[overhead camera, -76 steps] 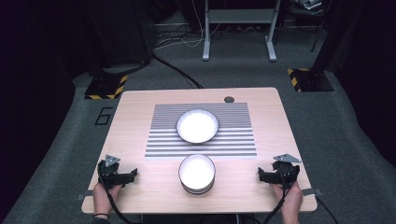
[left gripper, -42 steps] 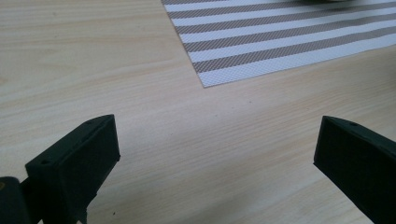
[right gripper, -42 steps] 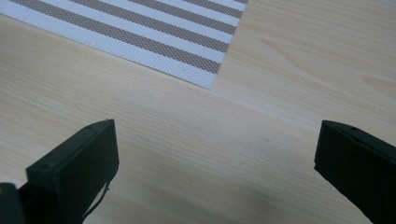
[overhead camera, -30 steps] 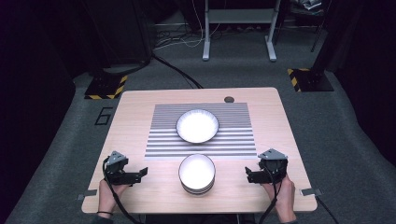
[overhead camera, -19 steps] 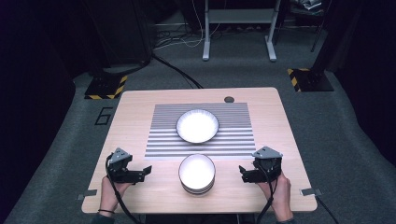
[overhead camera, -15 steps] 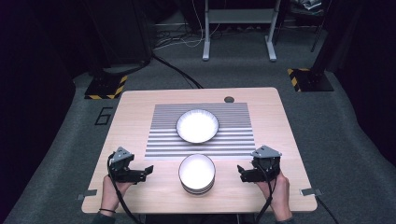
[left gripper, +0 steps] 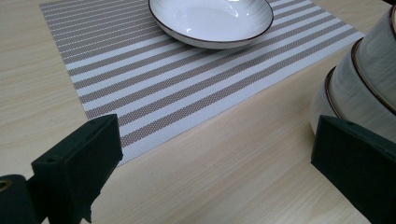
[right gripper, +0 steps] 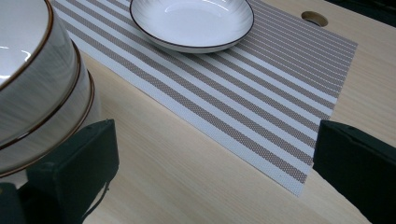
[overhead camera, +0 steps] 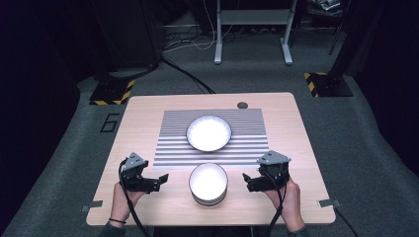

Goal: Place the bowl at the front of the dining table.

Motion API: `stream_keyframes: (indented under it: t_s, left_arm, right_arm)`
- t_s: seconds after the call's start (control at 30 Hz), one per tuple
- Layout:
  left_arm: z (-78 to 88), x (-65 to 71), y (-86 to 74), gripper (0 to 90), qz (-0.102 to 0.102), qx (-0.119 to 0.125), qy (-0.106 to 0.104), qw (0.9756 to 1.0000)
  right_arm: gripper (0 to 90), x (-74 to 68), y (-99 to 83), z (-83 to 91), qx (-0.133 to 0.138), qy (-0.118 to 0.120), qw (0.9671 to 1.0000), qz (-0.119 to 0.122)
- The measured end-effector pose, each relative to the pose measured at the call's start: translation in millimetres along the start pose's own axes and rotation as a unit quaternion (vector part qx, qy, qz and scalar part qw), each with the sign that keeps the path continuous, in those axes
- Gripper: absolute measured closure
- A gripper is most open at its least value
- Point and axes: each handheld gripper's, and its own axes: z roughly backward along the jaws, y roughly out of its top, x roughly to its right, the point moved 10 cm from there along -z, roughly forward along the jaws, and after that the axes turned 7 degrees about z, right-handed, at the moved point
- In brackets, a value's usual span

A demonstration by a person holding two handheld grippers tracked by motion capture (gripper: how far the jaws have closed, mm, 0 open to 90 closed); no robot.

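Stack of bowls (overhead camera: 208, 183): white bowls with dark rims, nested, standing on bare wood at the near middle of the table, just in front of the placemat's near edge and between the two grippers.
Table (overhead camera: 143, 111): light wood, with a round hole (overhead camera: 242, 105) near its far edge.
Placemat (overhead camera: 173, 143): grey and white stripes, lying flat on the middle of the table.
Single bowl (overhead camera: 208, 133): white, shallow, upright on the placemat, behind the stack and apart from it.
Left gripper (overhead camera: 157, 179): held low just left of the stack, jaws spread wide with nothing between them; in the left gripper view one jaw sits close beside the stack's wall.
Right gripper (overhead camera: 247, 182): just right of the stack, jaws also spread wide and holding nothing, one jaw close by the lowest bowl.
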Motion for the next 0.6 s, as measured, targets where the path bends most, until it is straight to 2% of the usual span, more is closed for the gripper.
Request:
stream_keyframes:
  t_s: [0.3, 0.6]
  left_arm:
    - [-0.6, 8.8, 7.1, 2.2, -0.012, 0.000, -0.008, 0.9999]
    - [-4.8, 25.7, 16.4, 2.2, -0.023, -0.001, -0.028, 0.9994]
  right_arm:
    - [0.0, -7.2, 10.5, -0.1, 0.004, 0.011, 0.9999, 0.004]
    - [0.0, -14.9, 23.6, 0.8, 0.009, 0.027, 0.9995, 0.012]
